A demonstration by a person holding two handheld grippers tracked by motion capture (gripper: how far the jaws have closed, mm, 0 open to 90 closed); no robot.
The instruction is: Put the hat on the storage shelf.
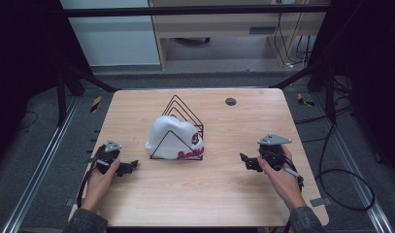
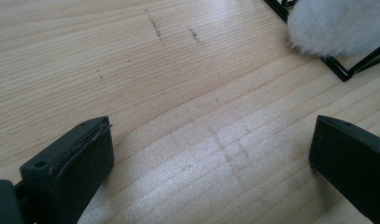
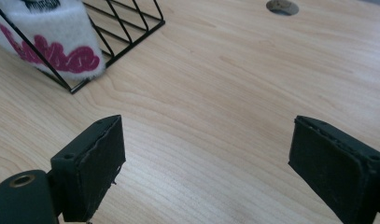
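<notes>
A white fluffy hat [image 1: 173,138] with pink lettering rests in a black wire rack [image 1: 184,116] at the middle of the wooden table [image 1: 205,194]. My left gripper [image 1: 131,167] lies low on the table to the left of the rack, open, with bare wood between its jaws. In the left gripper view the hat [image 2: 339,25] and a rack corner [image 2: 344,72] are at the top right. My right gripper [image 1: 243,159] rests to the right of the rack, open and holding nothing. The right gripper view has the hat's pink lettering [image 3: 57,53] behind rack wires [image 3: 127,28] at the top left.
A round grey cable grommet [image 1: 230,101] sits in the table near its far edge; the same grommet [image 3: 282,6] is at the top of the right gripper view. Black frame bars and cables surround the table on the floor.
</notes>
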